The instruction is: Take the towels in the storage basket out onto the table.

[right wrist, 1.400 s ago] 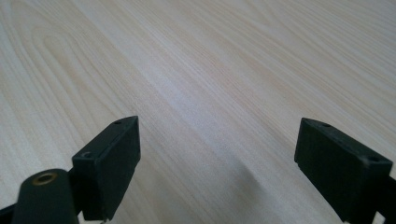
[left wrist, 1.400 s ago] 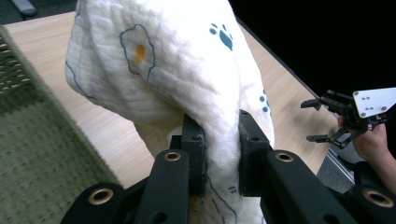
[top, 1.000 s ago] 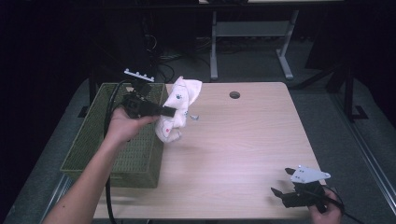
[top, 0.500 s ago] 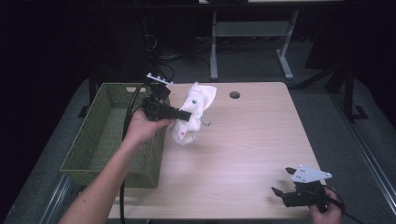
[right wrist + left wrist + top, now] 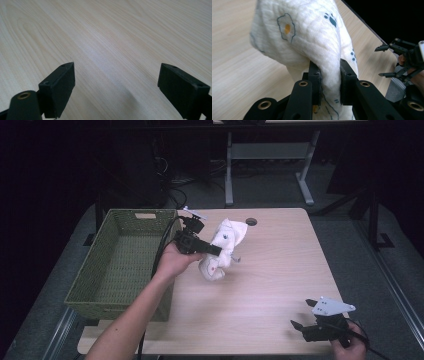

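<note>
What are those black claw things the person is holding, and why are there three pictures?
They are grabbers: a person squeezes one in each hand. One picture looks down from above the wooden table. The other two come from small cameras riding on each grabber, looking along its black jaws. The left gripper is pinched shut on a white cloth printed with eggs and paw prints, its lower end down at the tabletop. The right gripper rests open near the table's front edge, with bare wood between its jaws. A green woven basket sits on the left.

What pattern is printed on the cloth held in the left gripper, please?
The white cloth has fried eggs and dark paw prints, clearest in the left gripper view.
</note>
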The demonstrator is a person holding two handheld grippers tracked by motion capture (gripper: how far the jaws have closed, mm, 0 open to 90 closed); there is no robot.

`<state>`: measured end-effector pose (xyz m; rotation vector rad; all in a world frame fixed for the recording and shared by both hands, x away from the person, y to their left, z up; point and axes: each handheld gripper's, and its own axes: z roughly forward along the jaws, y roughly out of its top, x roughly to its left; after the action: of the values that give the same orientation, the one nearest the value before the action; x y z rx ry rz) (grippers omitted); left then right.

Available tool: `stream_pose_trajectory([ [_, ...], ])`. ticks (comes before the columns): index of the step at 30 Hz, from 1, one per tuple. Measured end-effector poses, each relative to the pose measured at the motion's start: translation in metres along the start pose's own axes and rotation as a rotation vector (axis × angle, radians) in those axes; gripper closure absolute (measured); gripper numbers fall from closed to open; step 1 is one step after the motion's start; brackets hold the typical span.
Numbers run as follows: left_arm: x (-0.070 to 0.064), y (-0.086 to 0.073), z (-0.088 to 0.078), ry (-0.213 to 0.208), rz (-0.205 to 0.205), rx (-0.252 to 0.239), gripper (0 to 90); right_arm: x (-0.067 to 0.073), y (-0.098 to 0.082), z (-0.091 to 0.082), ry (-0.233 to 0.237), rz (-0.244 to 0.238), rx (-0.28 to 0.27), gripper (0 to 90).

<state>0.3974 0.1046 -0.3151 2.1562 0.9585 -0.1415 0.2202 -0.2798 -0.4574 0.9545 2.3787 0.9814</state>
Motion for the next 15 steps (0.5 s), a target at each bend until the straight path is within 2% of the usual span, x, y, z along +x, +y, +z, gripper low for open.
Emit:
stream_pose_trajectory([
  [1,0.000,-0.001,0.010,0.005,-0.005,0.009,75.6,0.000,0.000,0.000,0.001,-0.001,0.000,14.0],
  [2,0.000,-0.001,0.010,0.005,-0.005,0.009,75.5,0.000,0.000,0.000,0.000,0.000,-0.001,14.0],
  [3,-0.001,-0.001,0.020,0.003,-0.007,0.023,75.5,0.000,0.000,0.000,0.000,0.001,-0.001,14.0],
  [4,-0.001,-0.001,0.020,0.003,-0.007,0.023,75.4,-0.001,0.000,0.000,0.000,0.002,-0.004,14.0],
  [6,-0.002,-0.001,0.031,0.001,-0.009,0.031,75.1,-0.001,0.000,0.000,-0.002,0.006,-0.004,14.0],
  [7,-0.003,-0.001,0.043,0.002,-0.013,0.044,74.6,-0.001,0.000,-0.001,-0.003,0.006,-0.009,14.0],
  [8,-0.003,-0.001,0.043,0.002,-0.013,0.044,74.4,-0.001,0.000,-0.001,-0.003,0.006,-0.009,14.0],
  [9,-0.004,-0.001,0.053,-0.007,-0.015,0.051,74.1,-0.001,0.000,-0.002,-0.002,0.010,-0.010,14.0],
  [10,-0.004,-0.001,0.053,-0.007,-0.015,0.051,74.0,-0.001,0.000,-0.002,-0.002,0.010,-0.010,14.0],
  [13,-0.005,-0.002,0.068,0.020,-0.002,0.070,72.2,-0.002,-0.001,-0.002,-0.002,0.010,-0.022,14.0],
  [15,-0.006,-0.004,0.086,0.022,-0.013,0.088,72.2,-0.002,0.000,-0.001,0.001,0.009,-0.024,14.0],
])
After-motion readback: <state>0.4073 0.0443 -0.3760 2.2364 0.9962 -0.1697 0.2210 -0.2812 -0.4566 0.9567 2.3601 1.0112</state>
